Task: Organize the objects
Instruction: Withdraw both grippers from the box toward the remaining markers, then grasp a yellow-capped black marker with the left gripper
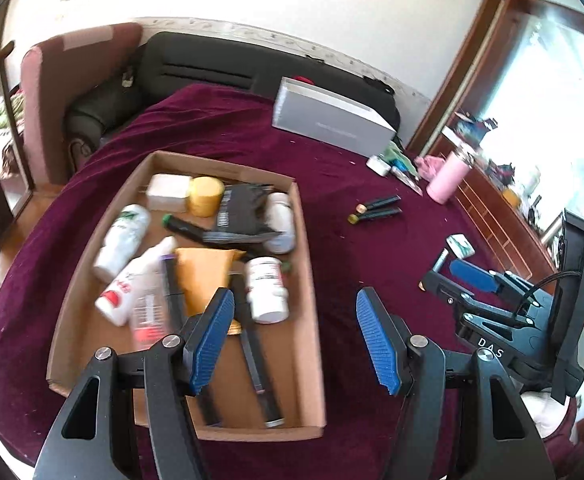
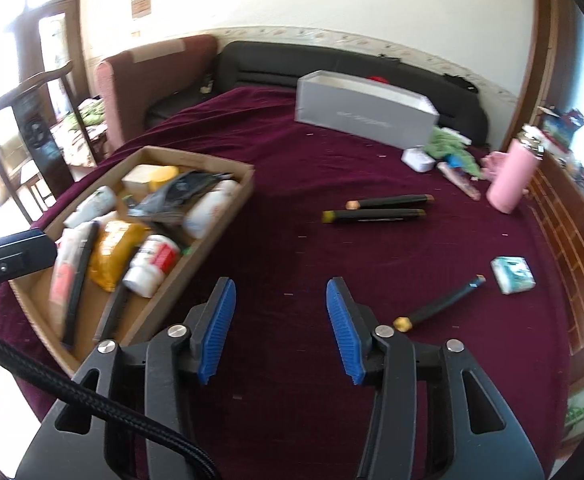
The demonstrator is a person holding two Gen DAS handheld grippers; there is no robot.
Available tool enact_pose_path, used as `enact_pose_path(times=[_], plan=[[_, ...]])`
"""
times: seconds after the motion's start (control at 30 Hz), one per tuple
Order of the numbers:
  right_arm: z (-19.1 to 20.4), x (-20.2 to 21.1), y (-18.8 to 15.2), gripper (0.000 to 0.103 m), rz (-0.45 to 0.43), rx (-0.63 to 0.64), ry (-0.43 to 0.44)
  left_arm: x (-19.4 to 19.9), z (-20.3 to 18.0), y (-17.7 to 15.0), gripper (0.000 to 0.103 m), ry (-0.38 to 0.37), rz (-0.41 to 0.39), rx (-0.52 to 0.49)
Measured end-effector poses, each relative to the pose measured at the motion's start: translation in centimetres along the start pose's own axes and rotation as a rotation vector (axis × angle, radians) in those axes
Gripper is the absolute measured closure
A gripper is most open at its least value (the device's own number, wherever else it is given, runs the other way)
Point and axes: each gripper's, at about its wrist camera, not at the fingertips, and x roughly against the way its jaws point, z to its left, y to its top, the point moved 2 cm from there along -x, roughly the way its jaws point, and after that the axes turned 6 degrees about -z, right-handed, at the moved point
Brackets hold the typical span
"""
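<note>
A shallow cardboard box (image 1: 308, 280) on the maroon cloth holds white bottles (image 1: 267, 288), a yellow jar (image 1: 205, 196), an orange packet and black sticks. My left gripper (image 1: 295, 304) hovers open over the box's right wall, with nothing between its pads. My right gripper (image 2: 280, 286) is open and empty above bare cloth, just right of the box (image 2: 211, 240). Two black sticks with yellow caps (image 2: 374, 216) lie side by side farther out. A third stick (image 2: 440, 304) and a small teal and white box (image 2: 512, 275) lie to the right.
A long grey box (image 2: 366, 110) stands at the back of the maroon cloth (image 2: 292, 184). A pink bottle (image 2: 510, 180), a green cloth and small items crowd the back right. A wooden edge (image 2: 560, 240) runs along the right. A sofa lies beyond.
</note>
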Motion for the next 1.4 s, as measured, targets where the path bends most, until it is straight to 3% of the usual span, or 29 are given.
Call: enact_pose_path(times=[0.33,0.57,0.7,0.83,0.93,1.07,1.17,1.3,1.4], plan=[[-5.5,0.9,-1.1,0.054,-0.011,-0.055,-0.085,-2.6,-6.1,0.0,0.045,-0.037,0.059,-0.117],[-8.5,0.4,-1.9,0.053,0.006,-0.096,-0.116,-4.2,-7.8,0.0,0.045,-0.031,0.091,-0.13],[-12.5,-0.3,-2.1,0.053,0.019,-0.198,-0.135,-5.5,-8.9,1.0,0.045,-0.02,0.1,-0.147],[-18.0,-1.5,-2.0,0.053,0.0,-0.352,-0.141,-6.7,-10.8,2.6,0.045,-0.019,0.057,-0.204],[-21.9,-2.8,-2.4,0.053,-0.024,-0.491,-0.155,-9.5,-12.2,3.9,0.045,0.006,0.042,-0.261],[-24.5,-3.4,-3.7,0.053,-0.068,-0.591,-0.165,-14.5,-13.3,5.3,0.045,0.046,0.068,-0.325],[-25.8,-4.0,-4.7,0.052,-0.052,-0.63,-0.177,-19.2,-14.0,6.0,0.045,0.078,0.109,-0.382],[-26.8,-4.1,-5.1,0.052,-0.033,-0.667,-0.166,-24.3,-14.2,6.3,0.045,0.042,0.161,-0.379],[-27.3,-4.4,-5.3,0.05,-0.017,-0.68,-0.157,-27.2,-13.7,5.6,0.045,0.062,0.199,-0.363]])
